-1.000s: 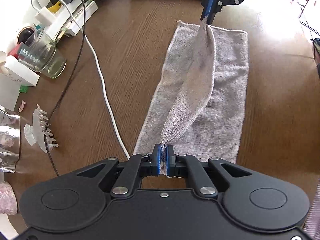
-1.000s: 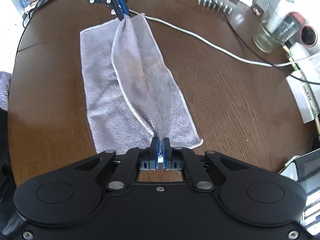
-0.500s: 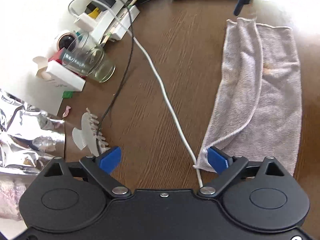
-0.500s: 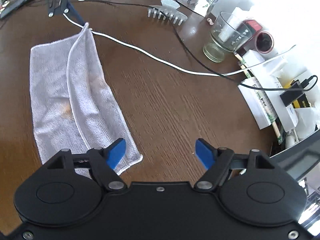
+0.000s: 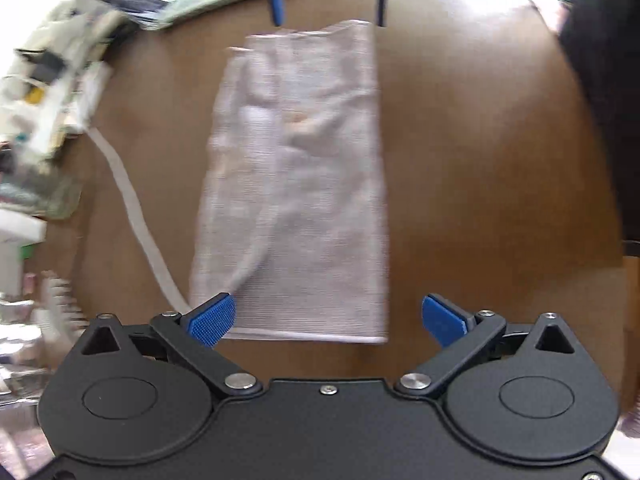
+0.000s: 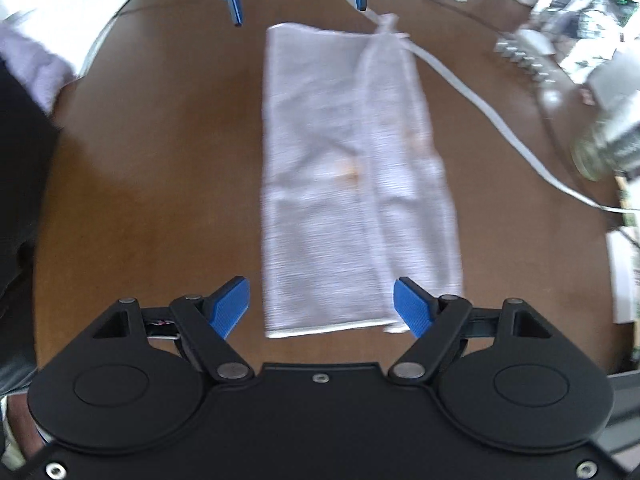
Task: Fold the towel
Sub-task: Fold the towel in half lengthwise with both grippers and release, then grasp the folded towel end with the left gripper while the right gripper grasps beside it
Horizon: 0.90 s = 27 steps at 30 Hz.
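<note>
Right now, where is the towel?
The towel lies flat on the brown table, stretched between the two open grippers. In the left wrist view a white cable runs along its left side.

towel [image 5: 296, 184] pale grey-lilac, small orange stain near middle. table [image 5: 480, 160] dark brown wood. gripper [image 5: 327, 318] bodies black, pads [image 5: 212, 318] blue, ribbed. cable [image 5: 132, 208] white. right gripper [image 6: 322, 304] same colours.

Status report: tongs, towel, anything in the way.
Left tongs open, right tongs open, both empty. Towel folded lengthwise, flat on table. White cable alongside towel's edge.
</note>
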Tool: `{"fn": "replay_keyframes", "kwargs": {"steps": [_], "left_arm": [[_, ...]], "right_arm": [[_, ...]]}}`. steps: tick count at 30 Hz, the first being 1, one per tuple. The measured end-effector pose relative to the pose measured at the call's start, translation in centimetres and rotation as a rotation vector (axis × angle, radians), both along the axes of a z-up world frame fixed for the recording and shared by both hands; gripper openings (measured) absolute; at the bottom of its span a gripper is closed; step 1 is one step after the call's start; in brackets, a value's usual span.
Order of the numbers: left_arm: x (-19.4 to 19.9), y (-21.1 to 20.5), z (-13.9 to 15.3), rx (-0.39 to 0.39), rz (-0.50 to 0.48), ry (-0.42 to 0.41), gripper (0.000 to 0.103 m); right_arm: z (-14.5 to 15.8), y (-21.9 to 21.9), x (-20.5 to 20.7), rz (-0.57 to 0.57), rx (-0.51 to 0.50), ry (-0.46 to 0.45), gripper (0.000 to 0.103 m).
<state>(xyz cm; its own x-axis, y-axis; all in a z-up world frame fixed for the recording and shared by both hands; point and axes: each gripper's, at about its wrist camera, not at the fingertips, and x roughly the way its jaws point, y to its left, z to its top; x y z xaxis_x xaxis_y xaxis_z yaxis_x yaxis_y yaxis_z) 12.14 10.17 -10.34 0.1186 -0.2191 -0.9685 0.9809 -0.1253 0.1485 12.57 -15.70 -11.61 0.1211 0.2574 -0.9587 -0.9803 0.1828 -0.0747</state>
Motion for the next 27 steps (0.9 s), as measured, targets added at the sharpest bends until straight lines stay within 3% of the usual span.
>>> {"fn": "replay_keyframes", "kwargs": {"steps": [5,8,12,13,15,17,19,24,27], "left_arm": [[0.0,0.1,-1.5,0.02,0.082,0.086,0.097],[1.0,0.2,-1.8,0.01,0.162,0.127,0.087],[1.2,0.5,-2.0,0.01,0.158,0.131,0.083],[1.2,0.6,-2.2,0.008,0.154,0.128,0.078],[1.2,0.8,-2.5,0.001,0.148,0.121,0.069],[1.4,1.0,-2.5,-0.027,0.159,0.12,0.055],[1.9,1.3,-2.2,-0.064,0.193,0.108,0.009],[2.4,1.3,-2.5,-0.044,0.199,0.077,0.004],[2.7,1.6,-1.9,-0.041,0.203,0.074,0.004]], "right_arm": [[-1.0,0.3,-0.3,-0.023,0.003,0.047,0.075],[-1.4,0.3,-0.1,-0.042,0.008,0.061,0.069],[-1.9,0.2,-0.1,-0.054,0.012,0.07,0.065],[-2.1,0.2,-0.1,-0.052,0.007,0.073,0.056],[-2.5,0.2,0.0,-0.054,0.003,0.077,0.05],[-2.5,0.3,0.3,-0.076,0.016,0.066,0.037],[-2.5,0.3,0.5,-0.089,0.018,0.058,0.018],[-2.6,0.4,0.7,-0.098,0.01,0.041,0.005],[-2.1,0.3,0.5,-0.105,0.025,0.038,0.005]]}}
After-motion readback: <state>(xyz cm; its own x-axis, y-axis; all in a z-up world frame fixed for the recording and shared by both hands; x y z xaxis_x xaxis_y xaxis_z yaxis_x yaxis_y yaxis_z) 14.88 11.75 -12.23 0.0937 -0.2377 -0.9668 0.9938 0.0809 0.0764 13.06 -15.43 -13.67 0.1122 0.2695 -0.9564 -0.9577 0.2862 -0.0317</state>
